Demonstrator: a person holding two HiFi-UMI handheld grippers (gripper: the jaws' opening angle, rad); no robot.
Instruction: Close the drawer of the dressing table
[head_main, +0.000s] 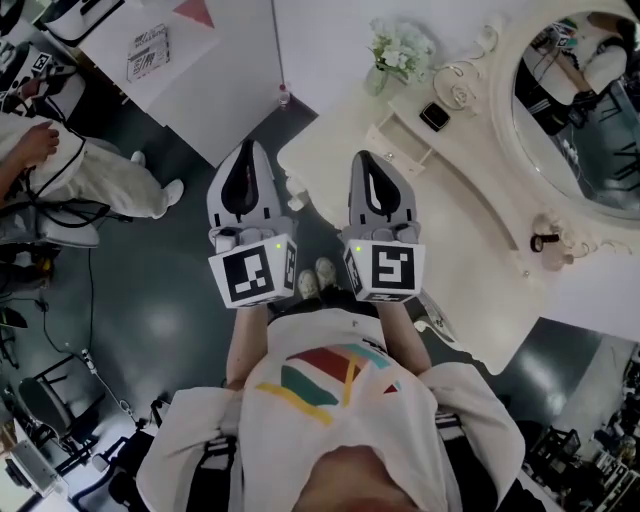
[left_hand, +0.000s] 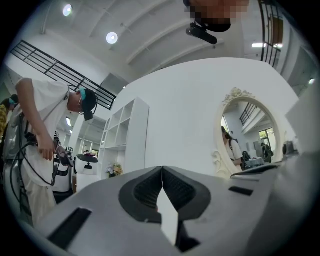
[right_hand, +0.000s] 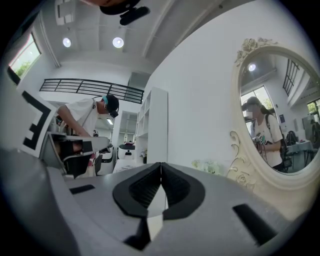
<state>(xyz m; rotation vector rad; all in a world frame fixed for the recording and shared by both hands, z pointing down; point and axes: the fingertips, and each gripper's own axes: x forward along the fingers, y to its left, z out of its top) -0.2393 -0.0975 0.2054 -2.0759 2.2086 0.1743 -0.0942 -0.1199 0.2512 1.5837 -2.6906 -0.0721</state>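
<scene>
The cream dressing table (head_main: 470, 240) stands at the right of the head view, with its oval mirror (head_main: 580, 110) at the top right. A small drawer (head_main: 400, 143) looks pulled out from the low tier below the mirror. My left gripper (head_main: 247, 147) and right gripper (head_main: 368, 158) are held side by side in front of my chest, short of the table's near corner. Both are shut with nothing between the jaws. The left gripper view shows its jaws (left_hand: 162, 170) meeting, with the mirror (left_hand: 248, 130) to the right. In the right gripper view the jaws (right_hand: 161, 166) also meet, beside the mirror (right_hand: 280, 115).
On the table stand a vase of pale flowers (head_main: 400, 50), a small black item (head_main: 434, 116) and a small bottle (head_main: 545, 243). A person in white (head_main: 70, 170) stands at the left. White panels (head_main: 220, 70) stand behind, and cables and gear (head_main: 60, 400) lie on the dark floor.
</scene>
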